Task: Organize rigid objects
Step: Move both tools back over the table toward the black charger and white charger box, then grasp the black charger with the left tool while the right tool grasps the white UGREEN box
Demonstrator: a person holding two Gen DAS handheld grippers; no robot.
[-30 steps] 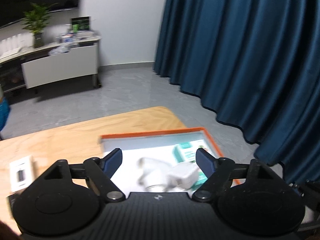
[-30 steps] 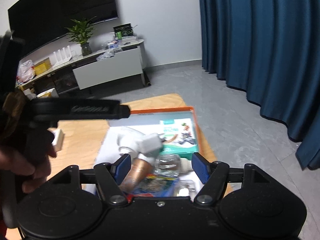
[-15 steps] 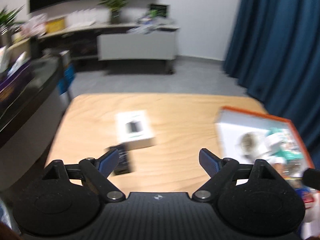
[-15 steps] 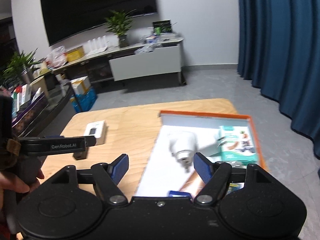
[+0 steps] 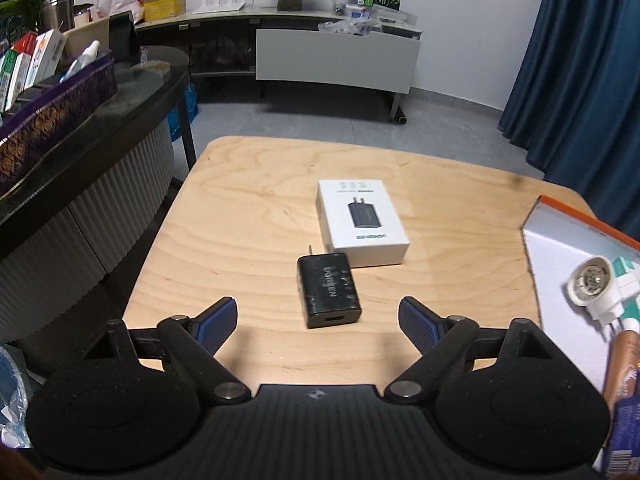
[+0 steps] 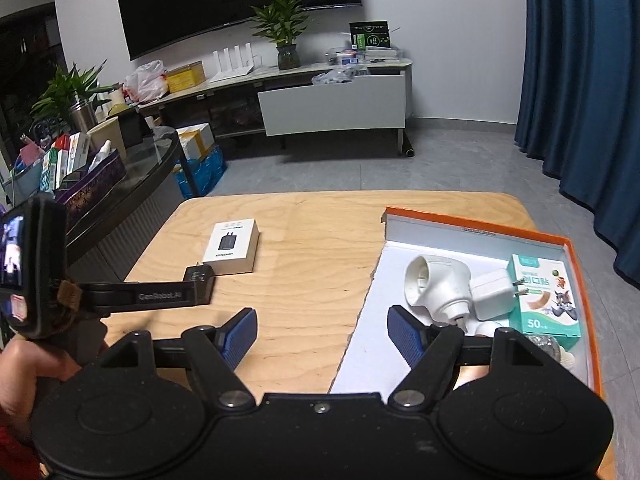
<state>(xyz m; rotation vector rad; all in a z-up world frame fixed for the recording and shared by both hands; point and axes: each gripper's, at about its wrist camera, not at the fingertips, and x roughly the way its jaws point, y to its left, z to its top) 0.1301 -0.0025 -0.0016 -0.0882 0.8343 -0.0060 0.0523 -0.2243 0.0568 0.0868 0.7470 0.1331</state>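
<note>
While both tongs [image 5: 316, 314] [image 6: 322, 334] gape empty, black charger [image 5: 328, 290] reads "UGREEN".

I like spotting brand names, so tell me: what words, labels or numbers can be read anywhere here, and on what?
"UGREEN": on the black charger lying on the table.
"GenRobot.AI": on the left gripper, along its side.
"50": on the green plaster box in the orange tray; its other print is not legible.
White charger box: small print too blurred to read.
Green-and-black sign on the far cabinet: unreadable.
</note>
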